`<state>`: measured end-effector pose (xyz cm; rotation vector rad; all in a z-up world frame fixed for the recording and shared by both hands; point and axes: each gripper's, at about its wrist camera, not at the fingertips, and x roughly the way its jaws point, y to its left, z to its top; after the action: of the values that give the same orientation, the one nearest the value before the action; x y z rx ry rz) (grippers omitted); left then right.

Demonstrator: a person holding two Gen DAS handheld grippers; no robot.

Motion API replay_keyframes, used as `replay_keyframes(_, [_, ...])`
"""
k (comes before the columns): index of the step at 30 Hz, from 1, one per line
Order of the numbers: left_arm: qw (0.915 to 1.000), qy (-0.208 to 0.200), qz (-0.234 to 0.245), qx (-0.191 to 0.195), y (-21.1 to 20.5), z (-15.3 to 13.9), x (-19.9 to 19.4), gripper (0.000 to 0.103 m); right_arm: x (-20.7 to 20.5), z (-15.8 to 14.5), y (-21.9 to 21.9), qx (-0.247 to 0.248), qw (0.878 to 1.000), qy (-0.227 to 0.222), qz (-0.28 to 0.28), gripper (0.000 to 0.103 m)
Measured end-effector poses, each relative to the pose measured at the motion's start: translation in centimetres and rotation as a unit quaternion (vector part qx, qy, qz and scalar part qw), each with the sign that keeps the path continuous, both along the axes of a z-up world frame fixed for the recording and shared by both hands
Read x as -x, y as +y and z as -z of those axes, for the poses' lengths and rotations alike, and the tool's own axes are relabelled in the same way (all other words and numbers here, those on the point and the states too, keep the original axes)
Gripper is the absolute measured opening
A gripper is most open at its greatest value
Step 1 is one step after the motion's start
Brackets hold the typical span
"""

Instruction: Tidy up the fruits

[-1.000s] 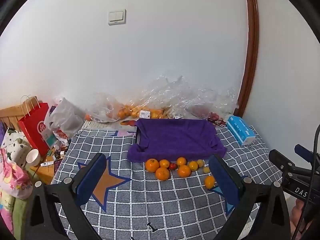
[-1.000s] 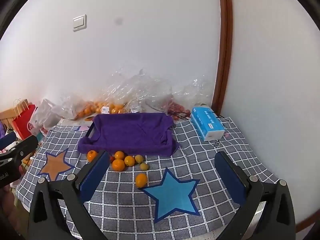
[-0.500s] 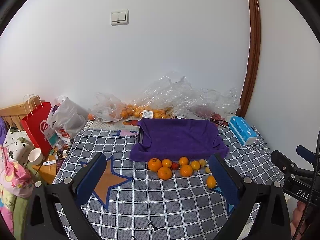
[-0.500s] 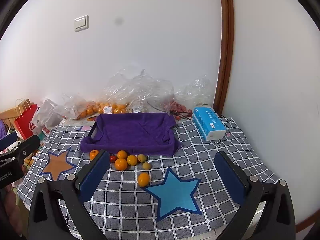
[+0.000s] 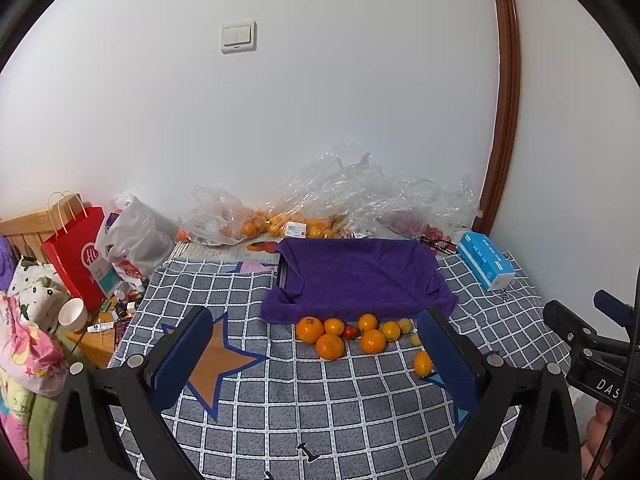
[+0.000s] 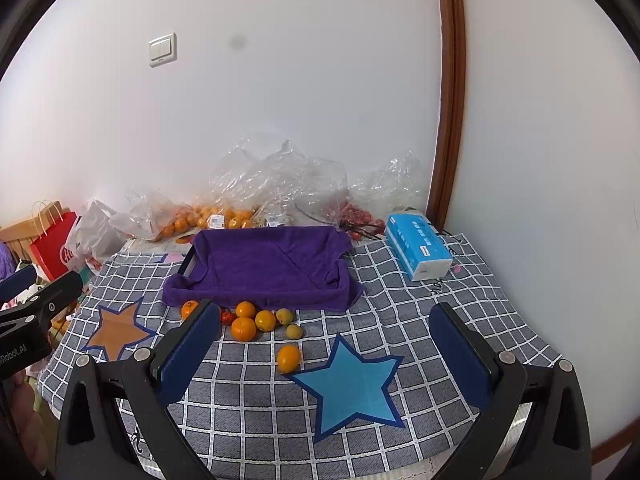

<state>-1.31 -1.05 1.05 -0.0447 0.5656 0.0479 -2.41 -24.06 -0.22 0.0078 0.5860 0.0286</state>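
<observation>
Several oranges (image 5: 330, 346) (image 6: 243, 328), a small red tomato (image 5: 351, 332) (image 6: 227, 317) and pale yellow fruits (image 6: 294, 331) lie on the checked cloth in front of a tray lined with a purple towel (image 5: 360, 276) (image 6: 268, 268). One orange (image 5: 423, 363) (image 6: 289, 358) lies apart, nearer me. My left gripper (image 5: 316, 352) is open and empty, held above the cloth short of the fruits. My right gripper (image 6: 324, 348) is open and empty, also short of them.
Clear plastic bags with more oranges (image 5: 288, 226) (image 6: 208, 216) lie behind the tray by the wall. A blue tissue pack (image 5: 484, 266) (image 6: 418, 246) sits at the right. A red paper bag (image 5: 78, 258), a white cup (image 5: 73, 314) and clutter stand off the table's left edge.
Both grippers have drifted slightly, so the tray and fruits sit a little higher in both views. Both stay open. No fruit has moved.
</observation>
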Motion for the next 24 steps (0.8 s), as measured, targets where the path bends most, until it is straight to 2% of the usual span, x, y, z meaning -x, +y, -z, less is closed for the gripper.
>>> replay_keyframes(24, [1.0000,0.000,0.001,0.000,-0.13,0.03,0.15,0.103,0.23,-0.23,-0.10,-0.001,1.000,-0.001,0.001,0.103])
